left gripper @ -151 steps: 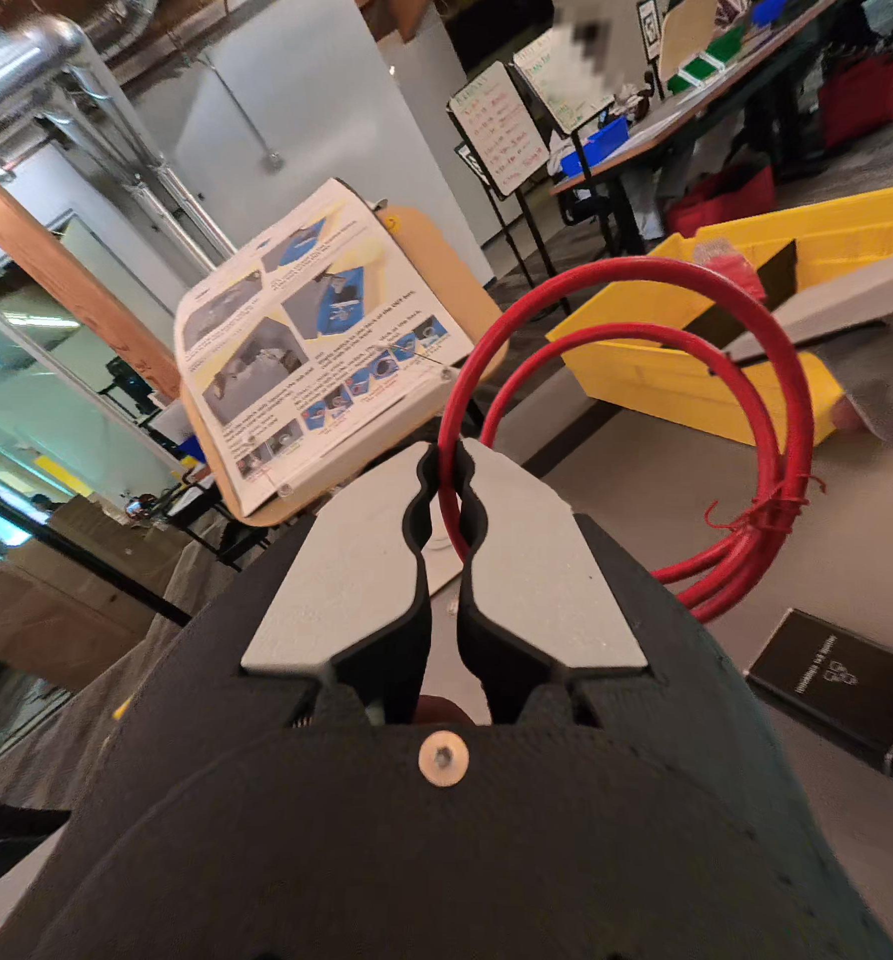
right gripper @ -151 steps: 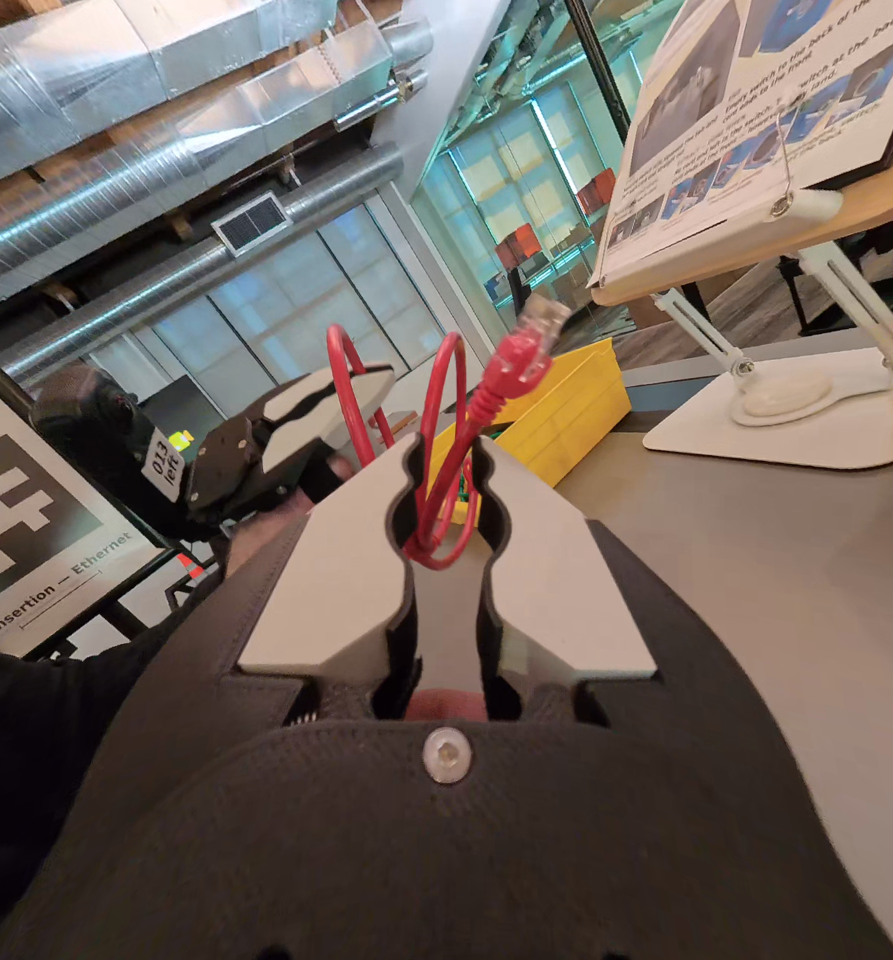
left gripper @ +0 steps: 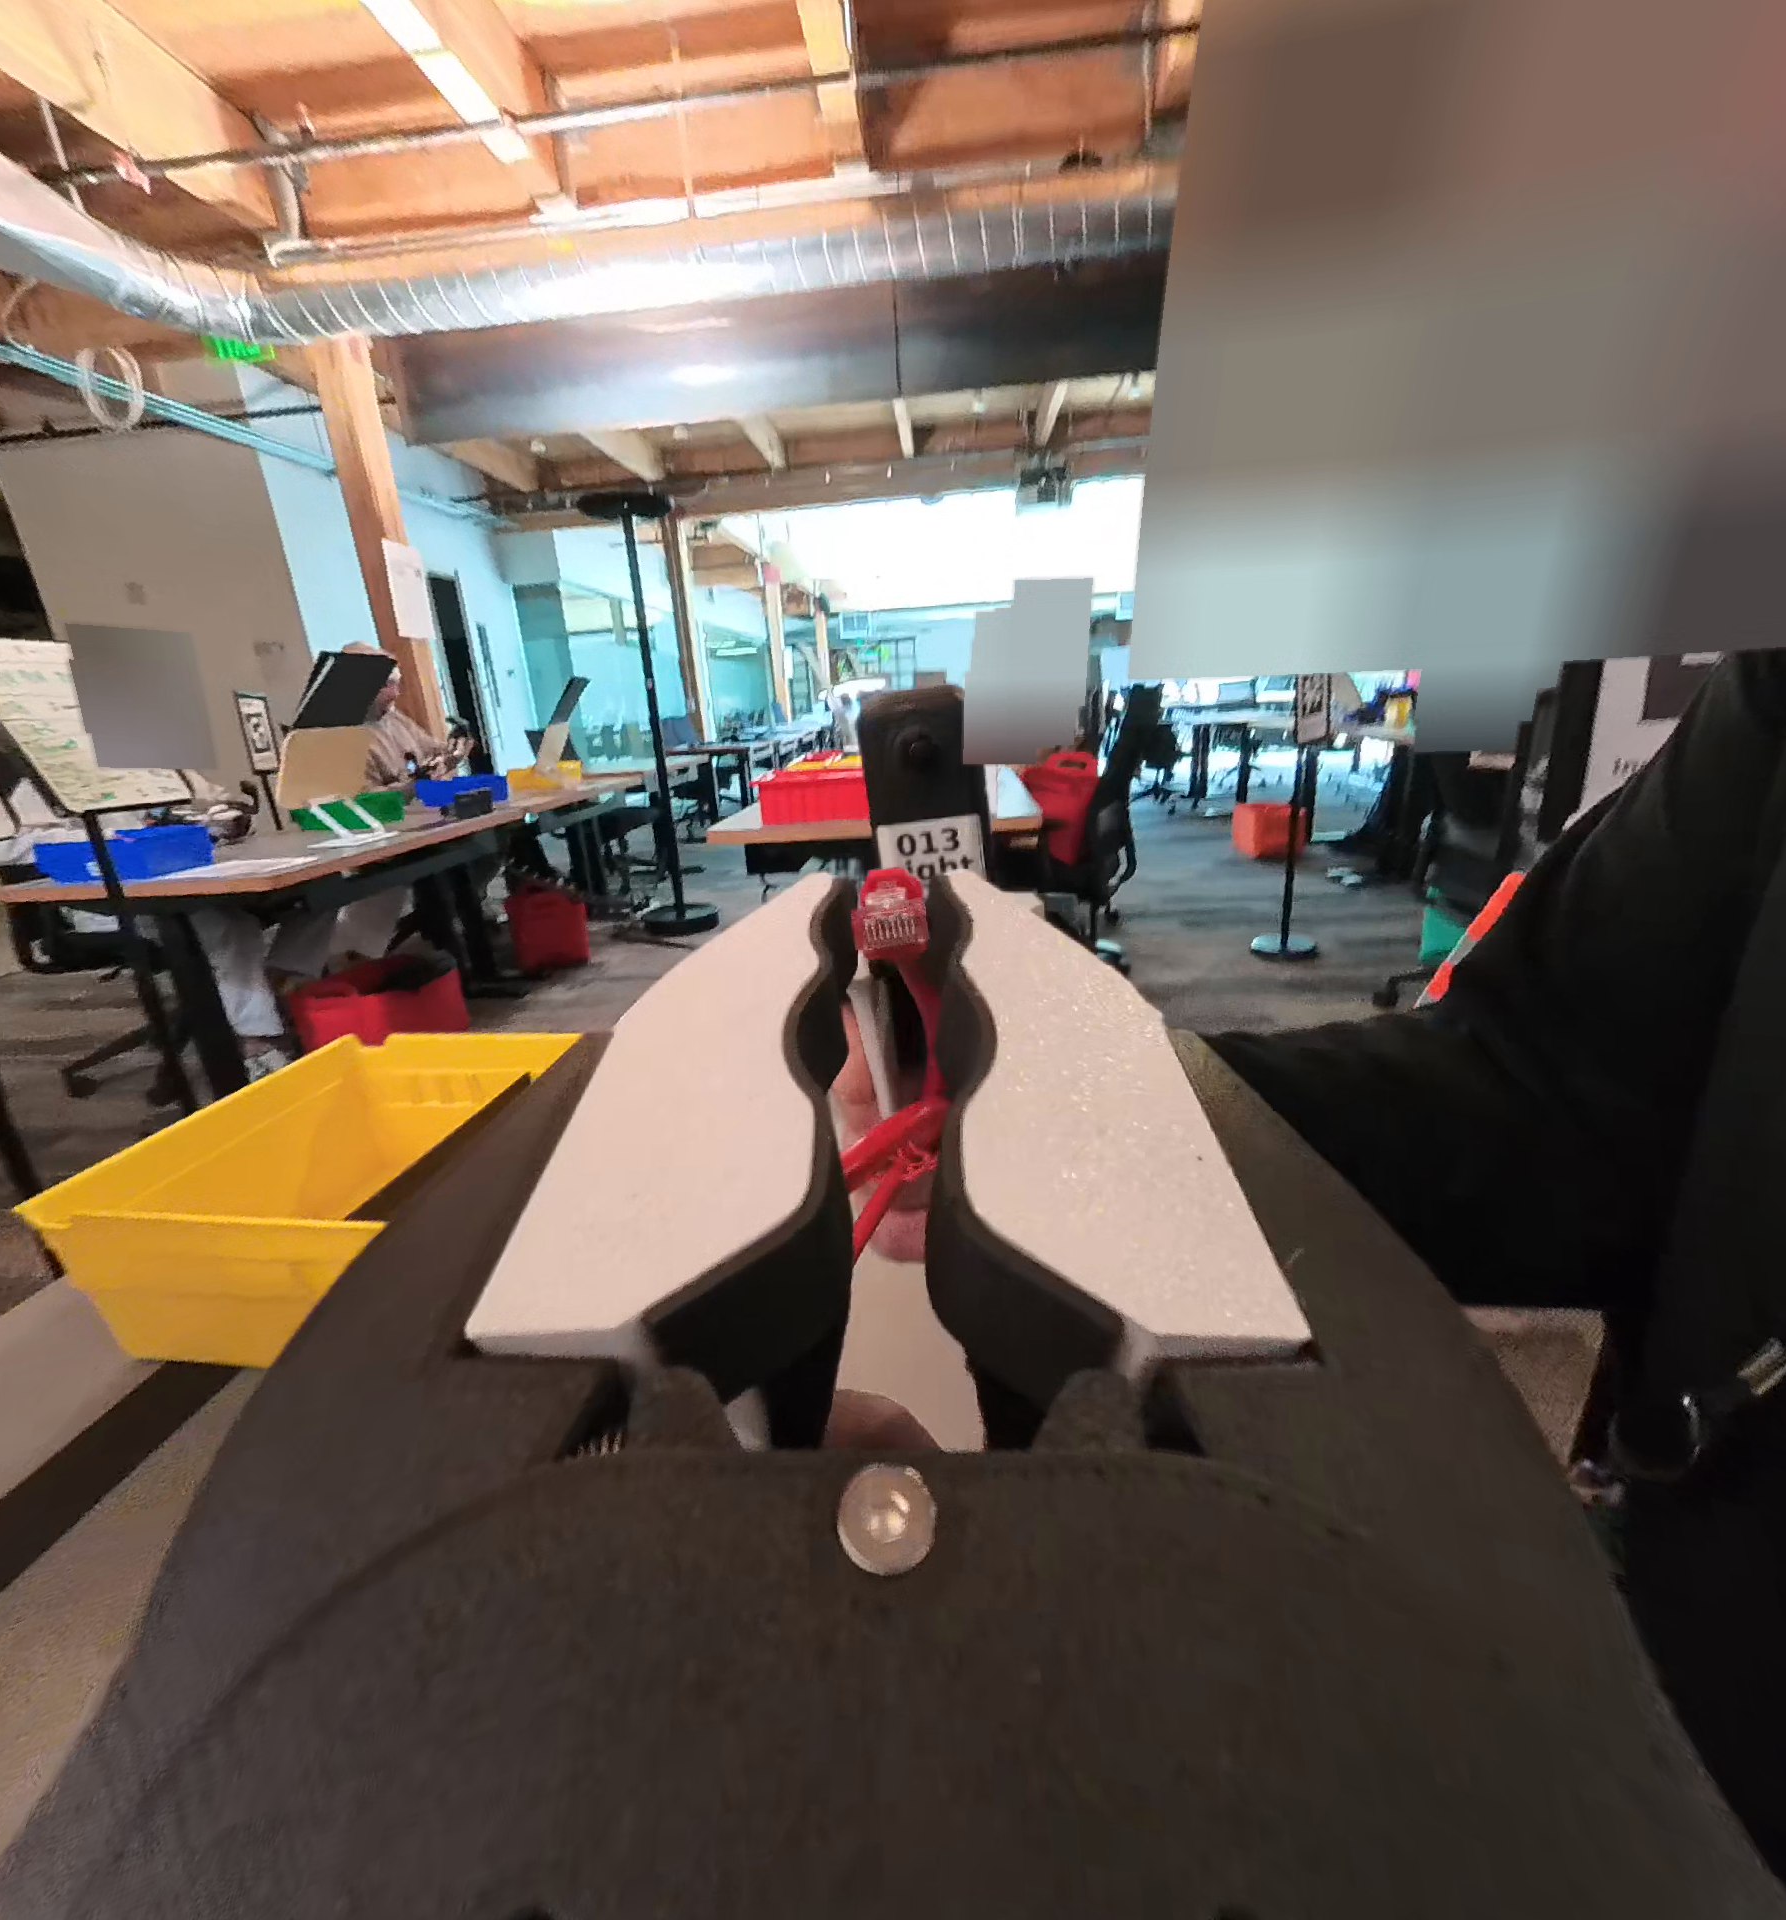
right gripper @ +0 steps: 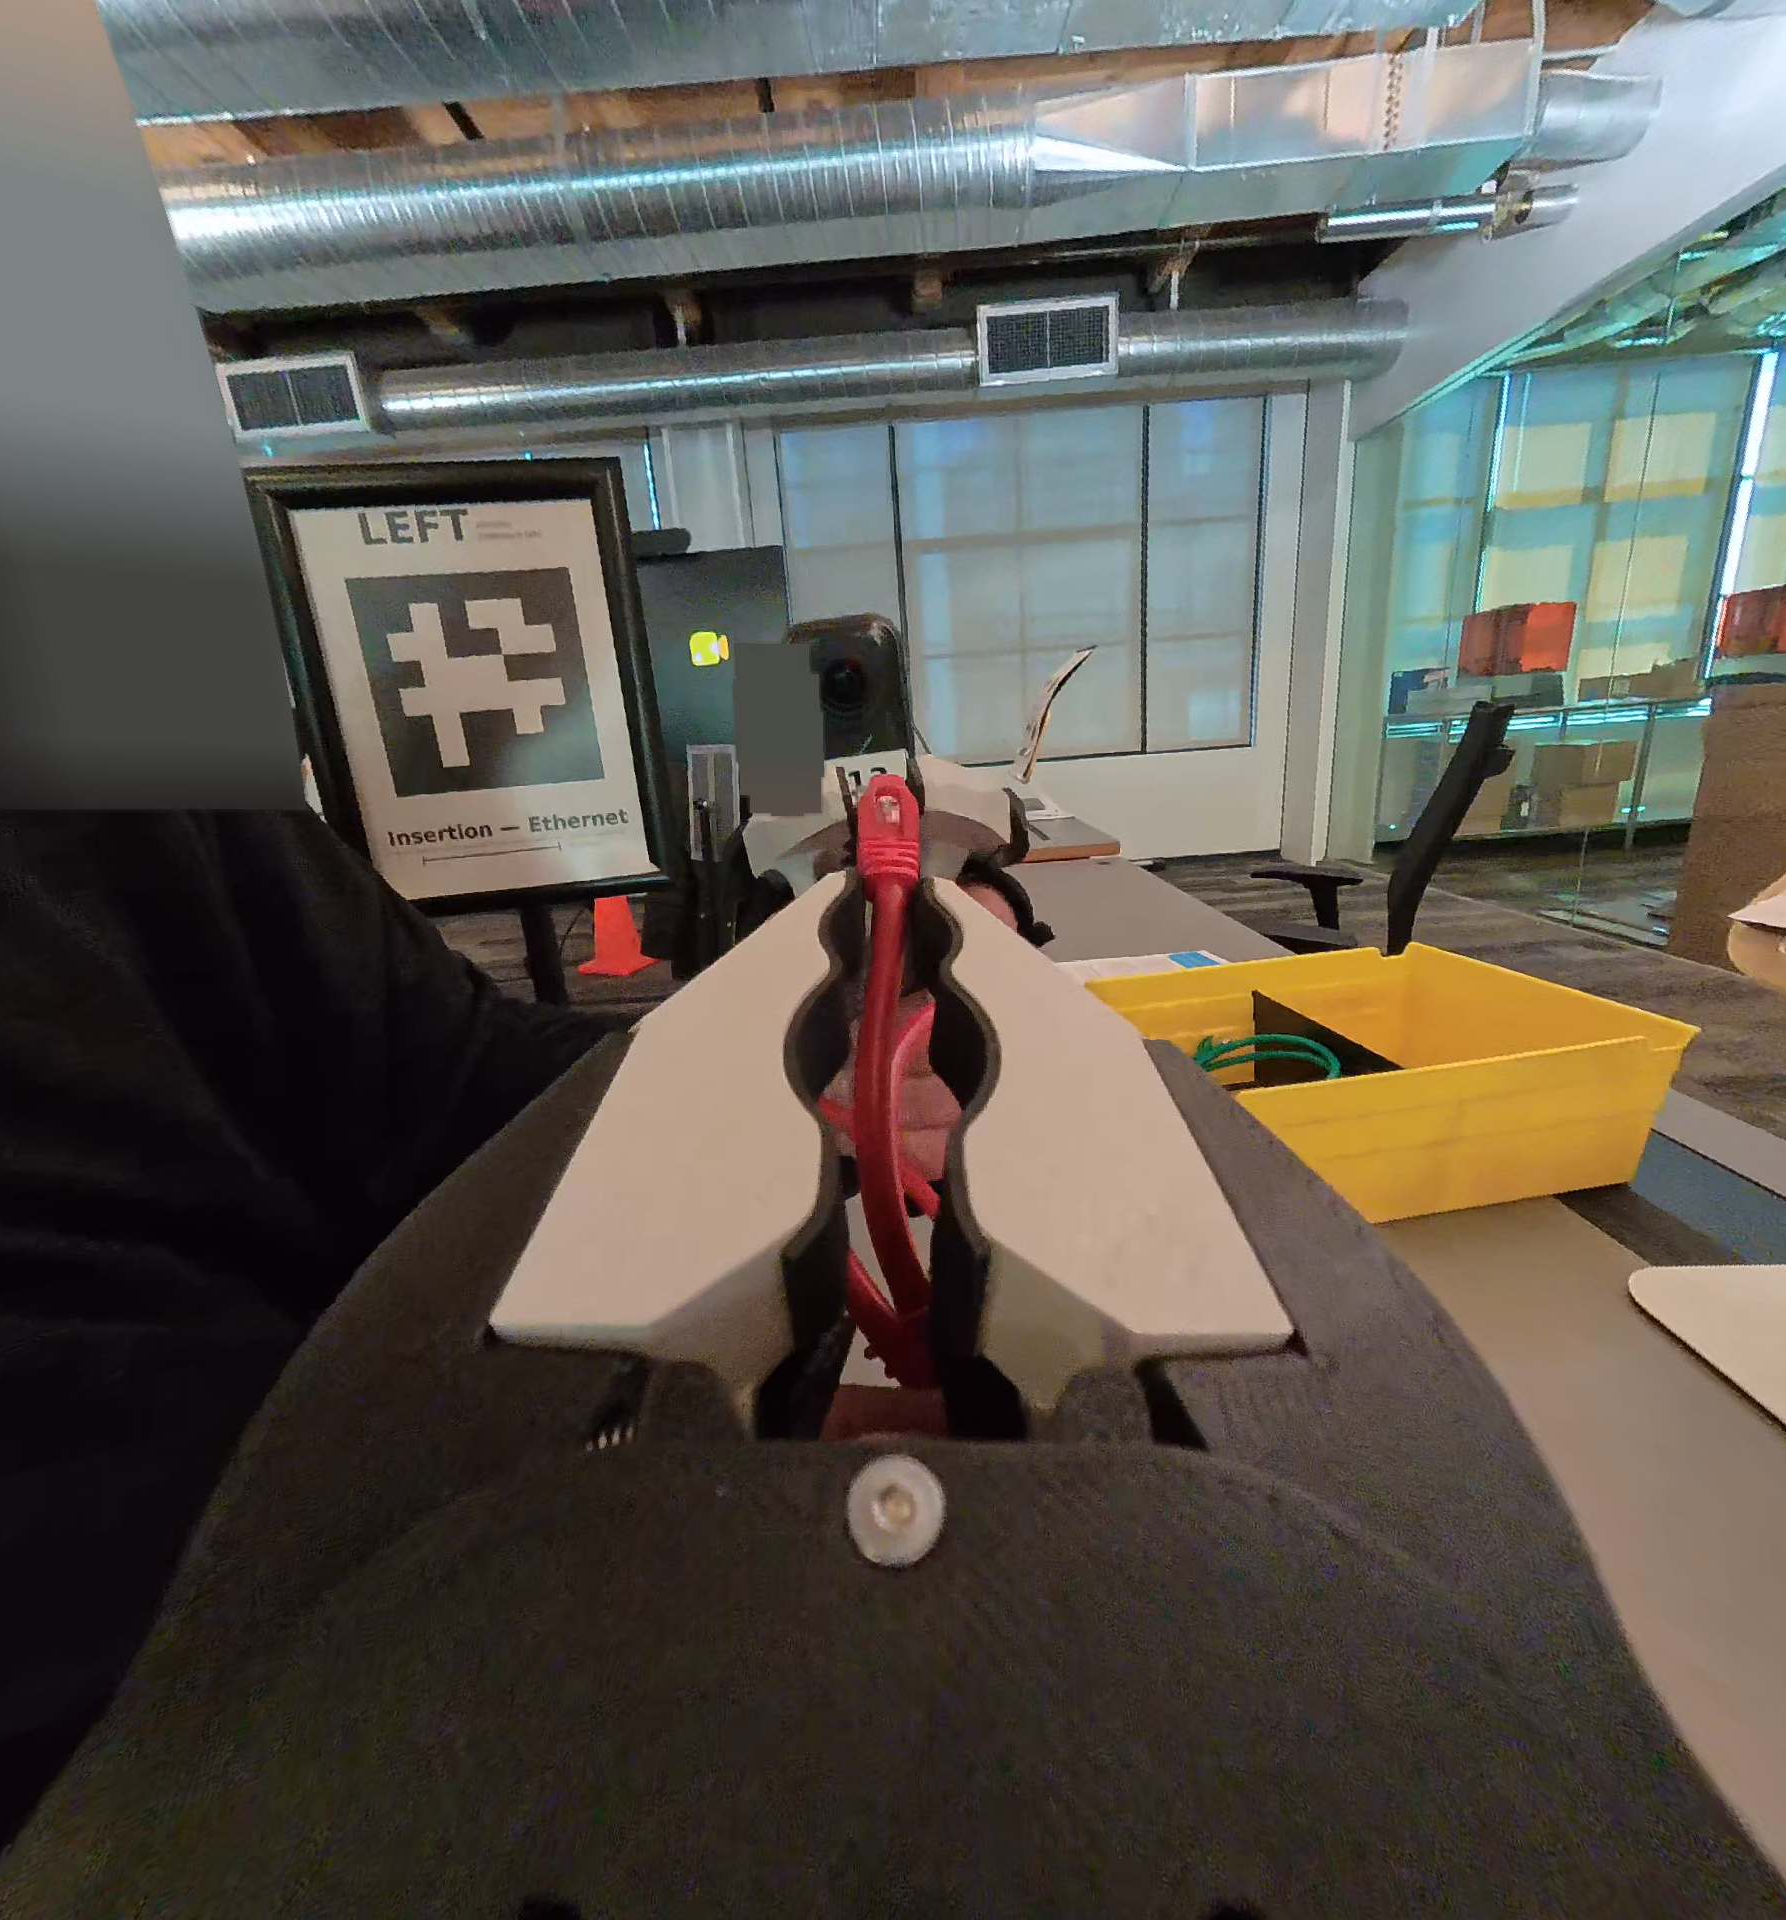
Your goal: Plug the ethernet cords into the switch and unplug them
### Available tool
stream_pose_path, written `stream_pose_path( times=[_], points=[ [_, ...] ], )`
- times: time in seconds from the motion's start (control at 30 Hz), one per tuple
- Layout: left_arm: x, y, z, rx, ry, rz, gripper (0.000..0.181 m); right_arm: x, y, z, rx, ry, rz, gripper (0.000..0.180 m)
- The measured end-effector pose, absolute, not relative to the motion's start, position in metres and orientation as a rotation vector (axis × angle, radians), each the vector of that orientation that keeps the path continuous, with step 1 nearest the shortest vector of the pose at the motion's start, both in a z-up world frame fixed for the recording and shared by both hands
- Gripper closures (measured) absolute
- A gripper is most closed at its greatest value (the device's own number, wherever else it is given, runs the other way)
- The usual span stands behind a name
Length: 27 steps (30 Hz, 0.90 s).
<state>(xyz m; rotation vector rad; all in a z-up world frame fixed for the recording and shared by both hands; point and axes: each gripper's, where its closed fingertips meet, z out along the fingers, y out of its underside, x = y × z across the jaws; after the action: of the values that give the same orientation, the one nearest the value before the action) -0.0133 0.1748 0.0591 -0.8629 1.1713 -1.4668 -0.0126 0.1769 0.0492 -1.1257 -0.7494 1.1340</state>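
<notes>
I see one red ethernet cord. My right gripper (right gripper: 887,883) is shut on it, and the cord's plug (right gripper: 887,816) sticks out past the fingertips toward the left gripper. The two grippers face each other, tip to tip. In the left wrist view the same plug (left gripper: 891,914) sits end-on between the tips of my left gripper (left gripper: 894,894), filling the gap between its pads. The tied red coil (left gripper: 899,1143) shows through the left jaws. The switch is not in view.
A yellow bin (right gripper: 1440,1101) holding a green cord (right gripper: 1273,1055) stands on the grey table (right gripper: 1595,1621); it also shows in the left wrist view (left gripper: 245,1195). A white stand base (right gripper: 1762,1351) lies at right. A dark sleeve (left gripper: 1595,1039) is close by.
Both grippers have swung round to face each other. The left one, earlier shut on the cord's loop, now has the plug end between its tips. The right still holds the cord.
</notes>
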Motion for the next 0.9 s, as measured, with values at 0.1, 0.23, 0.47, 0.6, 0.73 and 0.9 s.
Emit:
stream_pose_path(
  times=[0.1, 0.23, 0.47, 0.6, 0.73, 0.9],
  points=[
    [-0.014, 0.176, 0.064, -0.858, 1.077, -1.552, 0.167, -0.012, 0.177, 0.056, -1.091, -0.692, 1.188, 0.174],
    [-0.012, 0.18, 0.066, -0.869, 0.982, -1.607, 0.167, -0.01, 0.18, 0.06, -1.071, -0.618, 1.232, 0.174],
    [-0.011, 0.182, 0.066, -0.881, 0.896, -1.677, 0.167, -0.009, 0.182, 0.058, -1.091, -0.63, 1.207, 0.174],
    [-0.013, 0.179, 0.073, -0.849, 0.844, -1.75, 0.167, -0.014, 0.179, 0.059, -1.052, -0.619, 1.251, 0.172],
    [-0.008, 0.172, 0.069, -0.86, 0.881, -1.72, 0.167, -0.022, 0.177, 0.061, -1.004, -0.573, 1.331, 0.17],
    [-0.009, 0.171, 0.074, -0.843, 0.855, -1.723, 0.168, -0.021, 0.176, 0.067, -0.979, -0.539, 1.323, 0.17]
  ],
)
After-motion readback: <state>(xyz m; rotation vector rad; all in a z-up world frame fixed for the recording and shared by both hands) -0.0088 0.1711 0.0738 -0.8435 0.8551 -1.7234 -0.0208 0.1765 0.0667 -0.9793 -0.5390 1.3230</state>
